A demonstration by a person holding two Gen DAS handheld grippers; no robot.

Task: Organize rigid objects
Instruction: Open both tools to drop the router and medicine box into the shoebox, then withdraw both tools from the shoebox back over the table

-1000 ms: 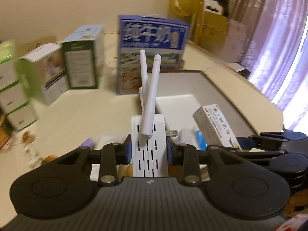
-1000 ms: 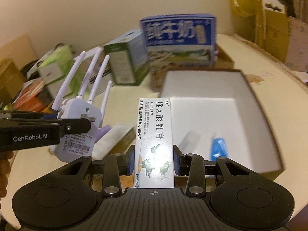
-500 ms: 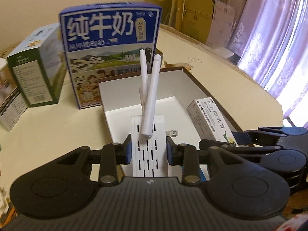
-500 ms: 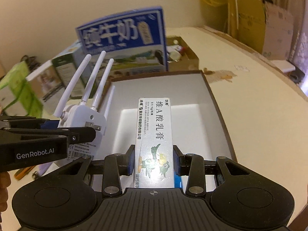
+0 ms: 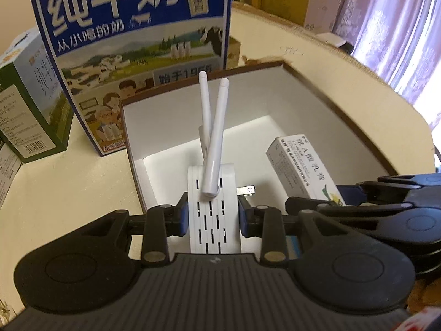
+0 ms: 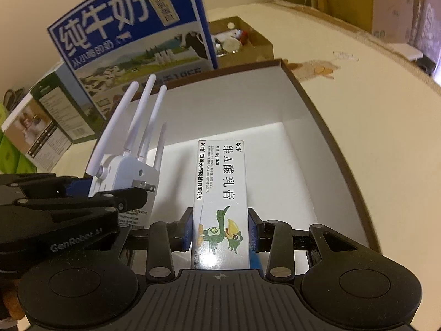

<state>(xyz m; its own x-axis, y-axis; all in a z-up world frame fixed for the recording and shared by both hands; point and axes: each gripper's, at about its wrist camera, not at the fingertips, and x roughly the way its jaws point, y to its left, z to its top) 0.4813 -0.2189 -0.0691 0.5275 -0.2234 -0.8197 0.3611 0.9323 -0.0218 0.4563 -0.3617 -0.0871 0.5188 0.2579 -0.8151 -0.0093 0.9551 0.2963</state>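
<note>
Cream-coloured table (image 5: 69, 193) carries an open white box (image 6: 317, 127) with a brown rim, and behind its far wall a tall blue milk carton (image 5: 132, 27) stands, with a green-and-white carton (image 5: 24, 104) to the left of it. Both hands have their load over the box now, but nothing is let go. The left gripper (image 5: 212, 218) pinches a white Wi-Fi repeater (image 5: 212, 207) by its two sides; the right gripper (image 6: 219, 229) pinches a small white ointment carton (image 6: 220, 193) in the same way. The two things hang side by side above the box floor, the repeater on the left, close but apart. So I judge the carrying nearly done; what is left is to lower and release them, and then the other things on the table. The repeater's antennas (image 6: 137, 127) point to the far wall and upward, its plug prongs to the right. The ointment carton's long axis runs from near to far.
</note>
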